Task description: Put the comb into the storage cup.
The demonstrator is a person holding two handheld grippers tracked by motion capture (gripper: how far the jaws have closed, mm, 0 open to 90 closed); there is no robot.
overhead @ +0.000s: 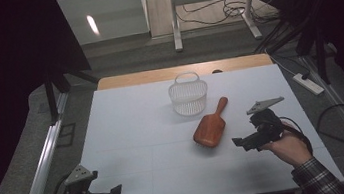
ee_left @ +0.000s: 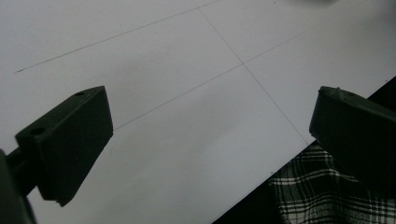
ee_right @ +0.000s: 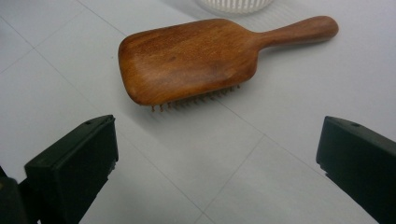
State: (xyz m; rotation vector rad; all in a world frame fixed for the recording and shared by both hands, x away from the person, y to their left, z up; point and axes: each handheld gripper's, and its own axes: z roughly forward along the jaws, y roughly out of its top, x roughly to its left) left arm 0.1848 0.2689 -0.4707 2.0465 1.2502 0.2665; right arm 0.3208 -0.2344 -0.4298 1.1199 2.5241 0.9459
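Hairbrush (overhead: 210, 128) bristles-down, just beside right hand-held gripper (overhead: 239, 143), jaws apart

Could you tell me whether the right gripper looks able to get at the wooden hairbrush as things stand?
Probably yes. The right gripper is open and faces the hairbrush, which lies bristles down on the table with bare surface between them. The basket stands beyond the handle, out of the way.

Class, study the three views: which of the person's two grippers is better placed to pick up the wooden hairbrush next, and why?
Probably the right. The right gripper sits open just beside the wooden hairbrush, jaws facing it. The left gripper is at the table's near left corner, far from the brush, pointing at bare surface.
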